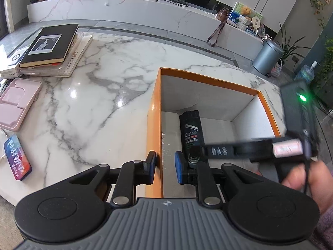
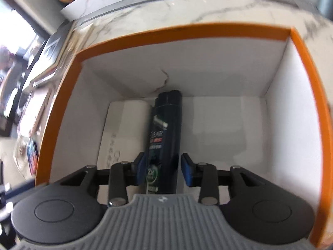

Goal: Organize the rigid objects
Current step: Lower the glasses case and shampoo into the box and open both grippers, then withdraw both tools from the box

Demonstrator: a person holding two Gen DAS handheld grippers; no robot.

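Observation:
An orange box [image 1: 154, 112] with white inner walls stands on the marble table [image 1: 100, 95]. In the left wrist view my left gripper [image 1: 164, 163] is shut on the box's left wall, one pad outside and one inside. A dark CLEAR shampoo bottle [image 2: 165, 123] lies on the box floor, cap end away from me. My right gripper [image 2: 163, 167] points down into the box [image 2: 62, 95], and its pads straddle the bottle's near end with a small gap at the right pad. One of its fingers [image 1: 220, 151], blurred, crosses over the bottle [image 1: 191, 128] from the right.
A flat white item [image 2: 124, 129] lies left of the bottle inside the box. On the table's left are a stack of books [image 1: 50, 45], a pink case [image 1: 17, 102] and a colourful tin [image 1: 17, 158]. A hand [image 1: 306, 179] holds the right gripper.

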